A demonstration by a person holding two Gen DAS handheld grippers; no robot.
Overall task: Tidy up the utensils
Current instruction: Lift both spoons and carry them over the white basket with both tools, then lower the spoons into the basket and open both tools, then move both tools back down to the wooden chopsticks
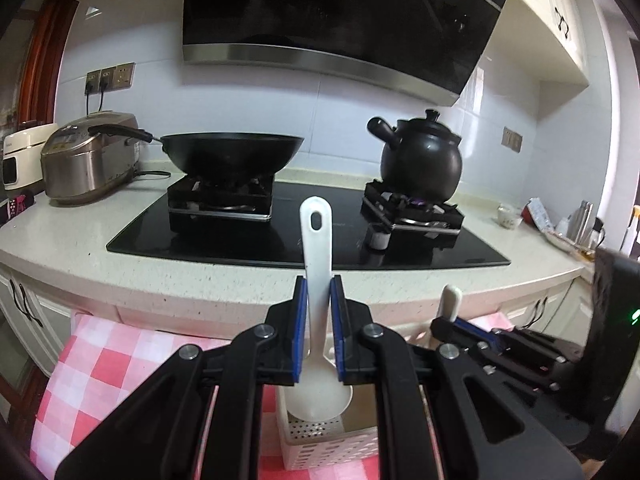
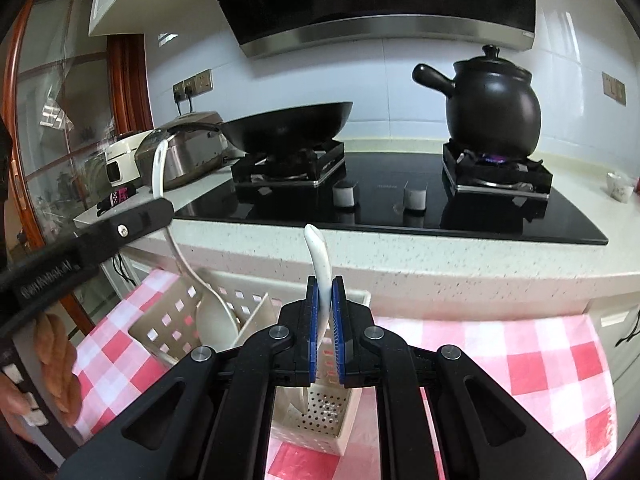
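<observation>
My left gripper (image 1: pixel 319 284) is shut on a white rice paddle (image 1: pixel 317 240), handle up, with its blade down in a white perforated utensil holder (image 1: pixel 320 440). In the right wrist view the left gripper (image 2: pixel 160 208) comes in from the left, and the rice paddle (image 2: pixel 159 168) reaches into the left compartment of the holder (image 2: pixel 172 320). My right gripper (image 2: pixel 325 284) is shut on a white spoon (image 2: pixel 319 256), held upright over a nearer compartment. In the left wrist view the right gripper (image 1: pixel 442 322) and the spoon handle (image 1: pixel 450 300) sit to the right.
The holder stands on a pink-and-white checked cloth (image 2: pixel 500 360) below the counter edge (image 2: pixel 440 256). On the black hob sit a wok (image 1: pixel 232 152) and a black clay pot (image 2: pixel 492 108) over a lit flame. A rice cooker (image 1: pixel 88 160) stands at the left.
</observation>
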